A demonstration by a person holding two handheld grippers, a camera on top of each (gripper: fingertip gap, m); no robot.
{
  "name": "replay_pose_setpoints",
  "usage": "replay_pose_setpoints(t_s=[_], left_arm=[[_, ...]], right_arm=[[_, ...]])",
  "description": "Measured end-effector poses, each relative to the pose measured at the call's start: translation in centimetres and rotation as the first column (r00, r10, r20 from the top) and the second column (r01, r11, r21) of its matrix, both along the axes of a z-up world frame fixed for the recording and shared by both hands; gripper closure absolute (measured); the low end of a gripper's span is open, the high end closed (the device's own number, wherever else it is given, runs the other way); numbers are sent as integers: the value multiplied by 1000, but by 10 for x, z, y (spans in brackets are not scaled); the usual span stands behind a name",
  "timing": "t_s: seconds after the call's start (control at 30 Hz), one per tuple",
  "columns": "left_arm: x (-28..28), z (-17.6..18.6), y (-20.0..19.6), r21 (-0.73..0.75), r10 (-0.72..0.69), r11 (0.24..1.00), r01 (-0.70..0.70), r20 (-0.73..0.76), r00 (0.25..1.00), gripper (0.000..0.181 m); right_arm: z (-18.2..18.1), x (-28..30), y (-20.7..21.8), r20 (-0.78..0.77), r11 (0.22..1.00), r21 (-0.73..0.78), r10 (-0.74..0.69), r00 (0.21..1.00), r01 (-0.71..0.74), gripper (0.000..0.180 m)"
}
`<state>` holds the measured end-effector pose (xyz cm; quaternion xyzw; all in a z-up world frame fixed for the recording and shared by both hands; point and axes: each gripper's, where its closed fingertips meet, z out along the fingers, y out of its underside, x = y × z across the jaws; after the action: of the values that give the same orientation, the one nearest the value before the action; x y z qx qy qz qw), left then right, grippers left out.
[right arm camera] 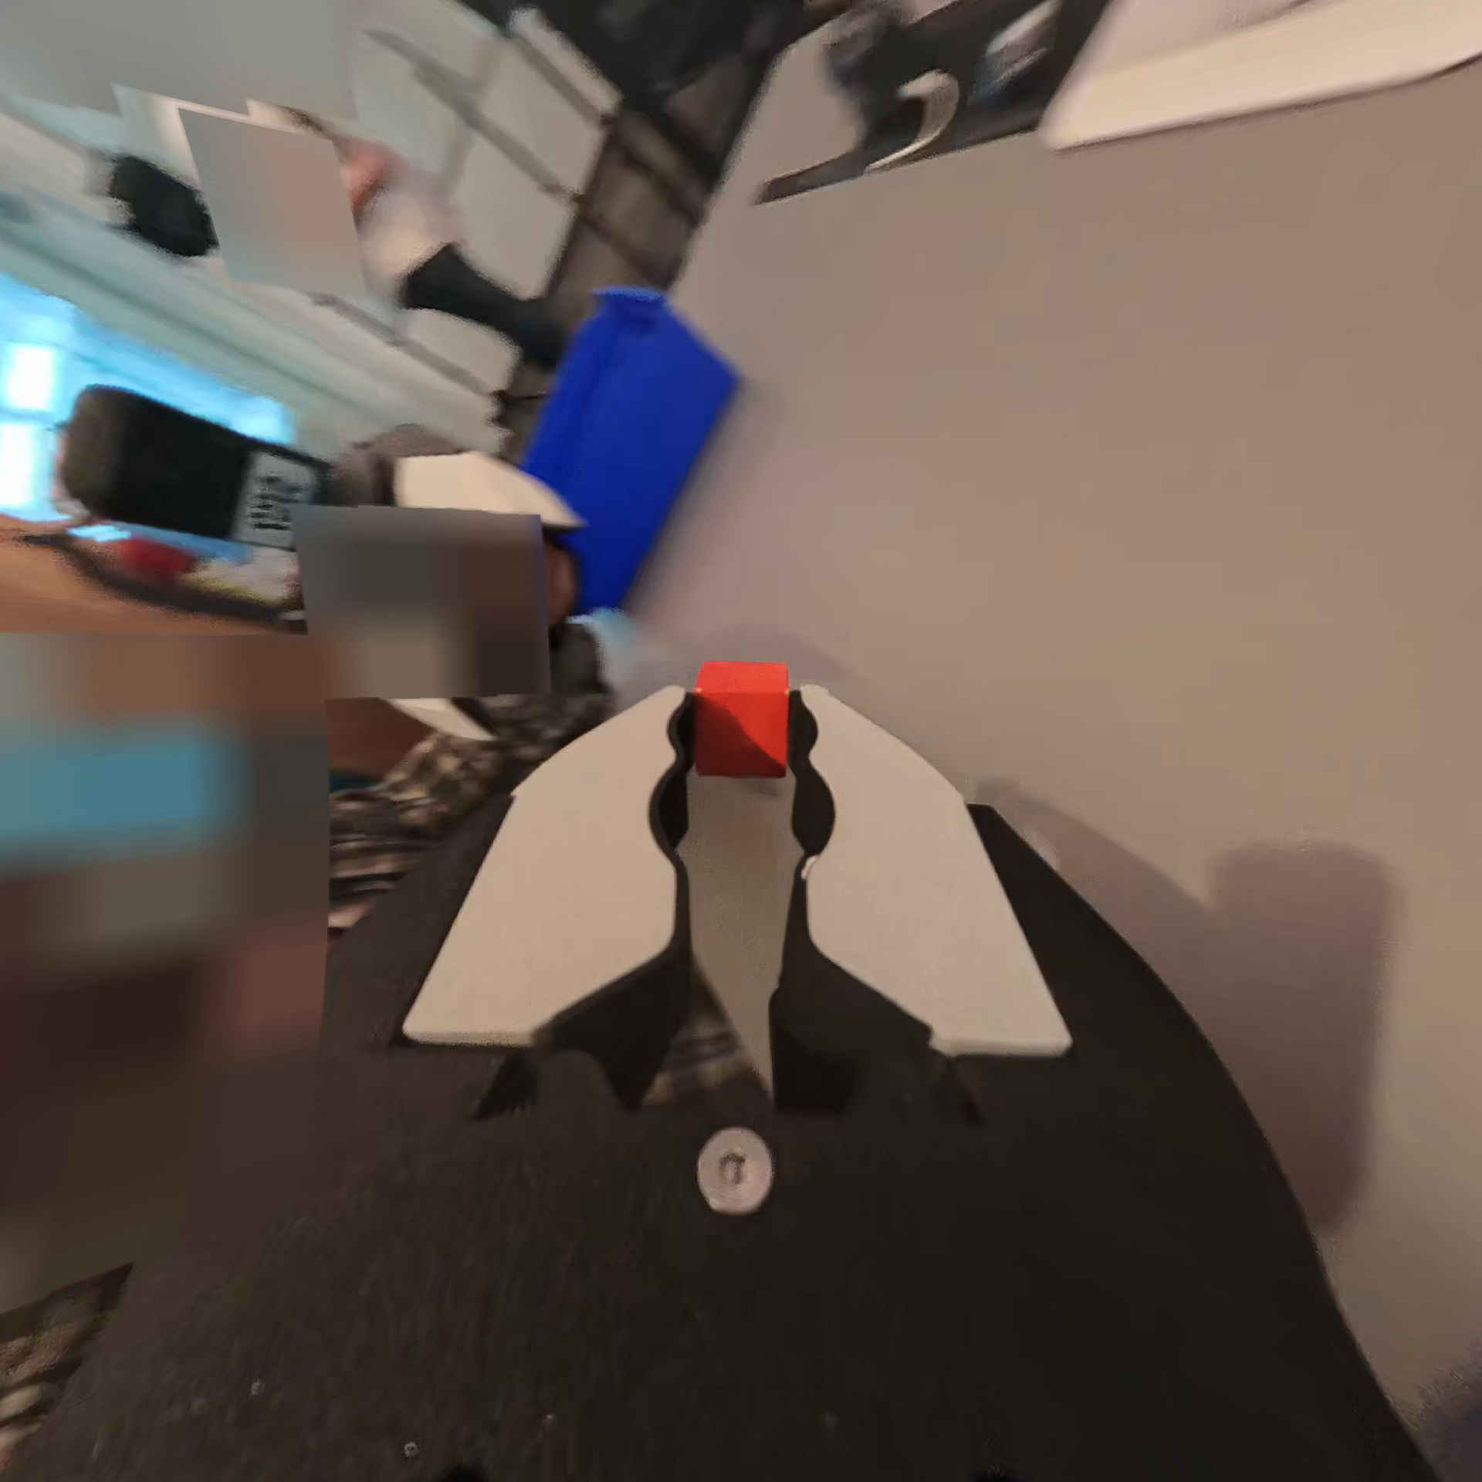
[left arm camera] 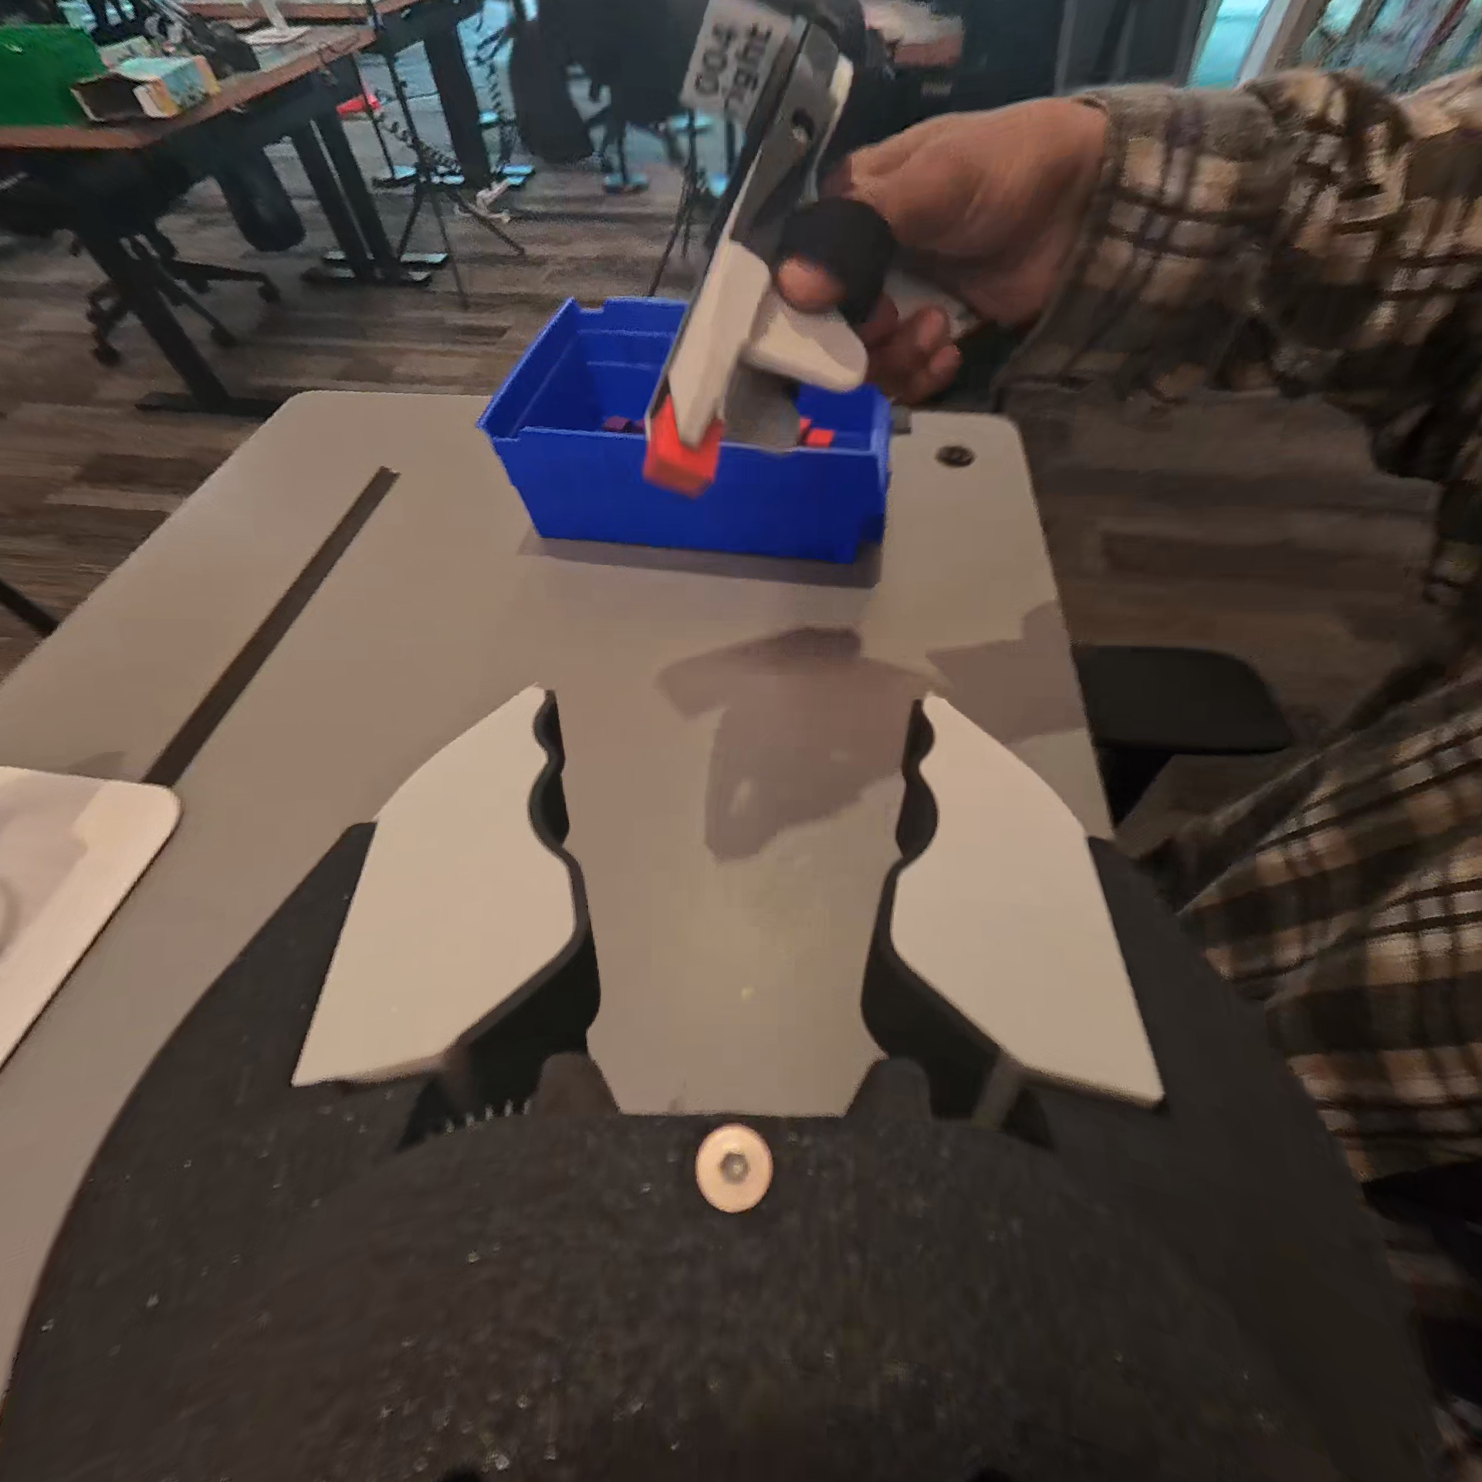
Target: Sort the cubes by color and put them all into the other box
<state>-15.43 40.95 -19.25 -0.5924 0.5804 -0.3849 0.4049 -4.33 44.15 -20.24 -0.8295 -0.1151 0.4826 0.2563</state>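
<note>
Bright red cube, pinched between pale grey fingers on a black gripper body. Behind it, a saturated blue box, with red and darker purplish bits inside. The bench is flat matte grey, split by a black strip. A brown, cream and black plaid sleeve is at the right edge, and a white mat at the left.

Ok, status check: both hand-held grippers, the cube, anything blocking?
Right hand-held gripper shut on red cube, over blue box. Left hand-held gripper open, empty, above grey table. Nothing blocking.
</note>
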Motion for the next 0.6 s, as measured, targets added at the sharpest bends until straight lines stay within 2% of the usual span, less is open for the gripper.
replay_pose_setpoints(t_s=[0.1,0.23,0.33,0.4,0.6], left_arm=[[-4,12,-6,-32,-29,999,31,67,997,99],[-11,23,-11,-47,-45,998,51,130,991,103],[-15,23,-14,-46,-47,998,53,110,993,104],[-17,22,-15,-37,-47,998,51,104,993,105],[-21,19,-17,-41,-56,997,59,81,995,107]], right_arm=[[-1,106,3,270,983,48,-186,945,179,158],[-19,226,-15,551,934,47,-320,771,355,158],[-53,284,-41,731,909,-13,-276,624,417,158],[-78,308,-58,793,894,-49,-236,561,446,158],[-140,325,-84,834,850,-165,-150,531,500,158]])
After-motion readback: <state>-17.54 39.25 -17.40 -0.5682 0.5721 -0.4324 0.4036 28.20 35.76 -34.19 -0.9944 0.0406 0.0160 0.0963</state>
